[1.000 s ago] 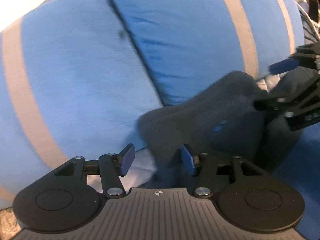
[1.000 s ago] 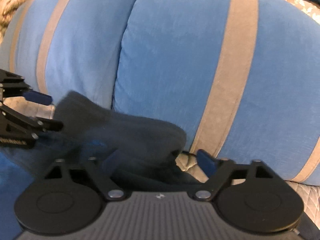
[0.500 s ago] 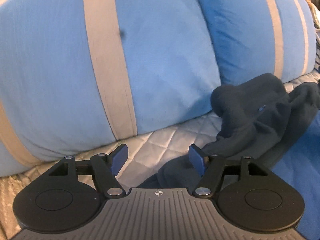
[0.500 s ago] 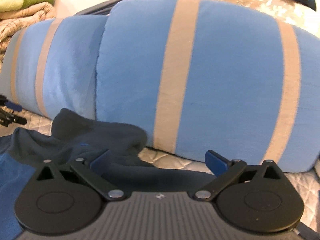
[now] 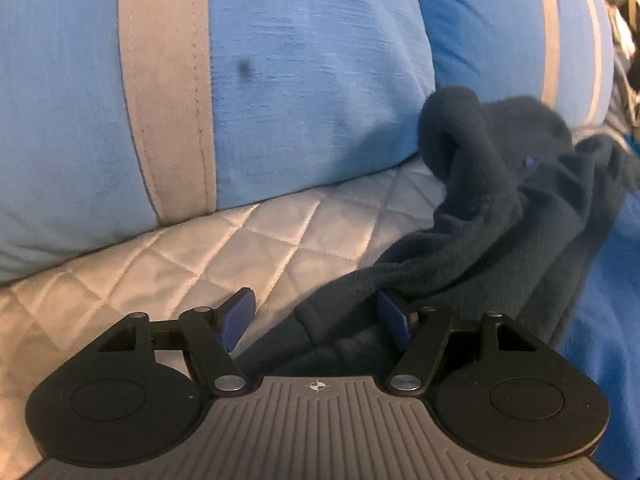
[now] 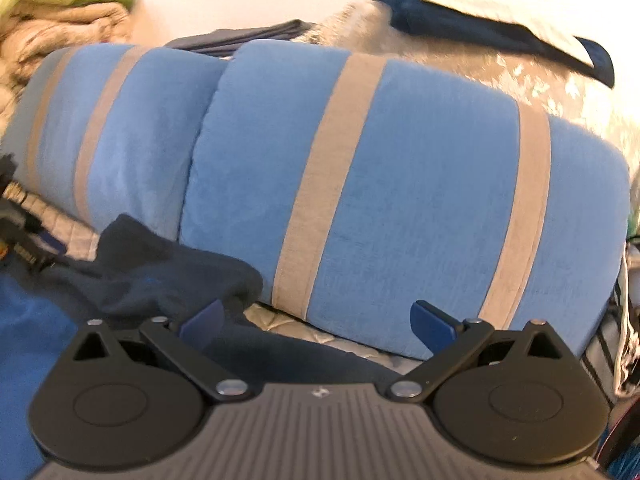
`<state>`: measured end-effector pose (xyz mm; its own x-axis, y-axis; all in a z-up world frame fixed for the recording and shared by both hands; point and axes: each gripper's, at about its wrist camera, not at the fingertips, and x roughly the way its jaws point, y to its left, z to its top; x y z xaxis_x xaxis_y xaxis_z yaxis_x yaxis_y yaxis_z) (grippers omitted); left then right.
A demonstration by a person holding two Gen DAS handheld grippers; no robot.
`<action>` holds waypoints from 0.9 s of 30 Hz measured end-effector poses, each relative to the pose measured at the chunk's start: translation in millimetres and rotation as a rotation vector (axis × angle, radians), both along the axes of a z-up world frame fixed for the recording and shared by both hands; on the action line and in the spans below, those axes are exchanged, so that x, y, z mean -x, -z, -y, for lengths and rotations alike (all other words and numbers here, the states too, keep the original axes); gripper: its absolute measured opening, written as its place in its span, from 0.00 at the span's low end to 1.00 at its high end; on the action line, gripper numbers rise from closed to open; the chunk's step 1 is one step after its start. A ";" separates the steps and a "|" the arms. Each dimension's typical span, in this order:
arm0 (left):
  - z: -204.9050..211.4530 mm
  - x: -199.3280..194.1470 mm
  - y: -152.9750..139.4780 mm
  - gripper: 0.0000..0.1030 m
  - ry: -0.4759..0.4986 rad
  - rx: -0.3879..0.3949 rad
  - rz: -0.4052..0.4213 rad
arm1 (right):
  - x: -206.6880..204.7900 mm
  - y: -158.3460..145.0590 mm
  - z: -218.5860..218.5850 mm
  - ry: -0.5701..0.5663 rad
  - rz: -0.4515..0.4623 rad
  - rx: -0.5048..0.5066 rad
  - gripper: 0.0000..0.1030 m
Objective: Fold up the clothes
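**Both grippers spread wide over a rumpled dark fleece**

The dark navy fleece garment [image 5: 500, 216] lies crumpled on the pale quilted cover [image 5: 192, 256], bunched up against the foot of two blue cushions with grey-beige stripes [image 5: 300, 92]. One rolled edge of it stands up against the cushions; a hem runs down toward the left gripper [image 5: 316, 316].

The left gripper's jaws stand apart – the hem sits in the gap between them and close by the right-hand blue pad, but neither pad presses on it. The left pad hangs over bare quilt.

The right gripper [image 6: 316, 320] is spread as wide as it goes, nothing clamped. Dark cloth [image 6: 160, 276] lies under and behind its left pad, and its right pad is in front of the cushion [image 6: 400, 184]. At the far left of this view a dark blurred shape shows, too unclear to name.

A bright blue fabric [image 5: 600, 320] lies beside the fleece – whether it is part of the same garment cannot be told
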<state>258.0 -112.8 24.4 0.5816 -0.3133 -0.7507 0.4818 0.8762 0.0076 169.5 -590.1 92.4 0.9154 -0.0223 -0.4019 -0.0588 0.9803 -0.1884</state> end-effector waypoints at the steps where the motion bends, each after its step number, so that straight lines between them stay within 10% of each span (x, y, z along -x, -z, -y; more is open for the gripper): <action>1: 0.1 -0.4 -0.1 0.65 0.000 0.002 -0.006 | 1.1 0.6 1.1 -0.005 -0.003 0.012 1.00; 7: 16.1 13.7 -11.9 0.24 0.067 -0.123 0.018 | -6.0 12.7 7.6 -0.008 -0.038 0.064 1.00; 13: 51.1 29.0 -3.2 0.22 0.033 -0.408 0.182 | -39.0 25.9 14.5 0.052 -0.071 0.103 1.00; 27: 50.3 24.9 -0.6 0.23 -0.046 -0.395 0.176 | -74.8 90.0 1.4 -0.035 -0.342 0.300 1.00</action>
<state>233.0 -163.1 25.0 0.7179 0.0075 -0.6961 0.4038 0.8100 0.4252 244.3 -591.4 2.4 0.7335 -0.1551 -0.6617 -0.1993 0.8818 -0.4275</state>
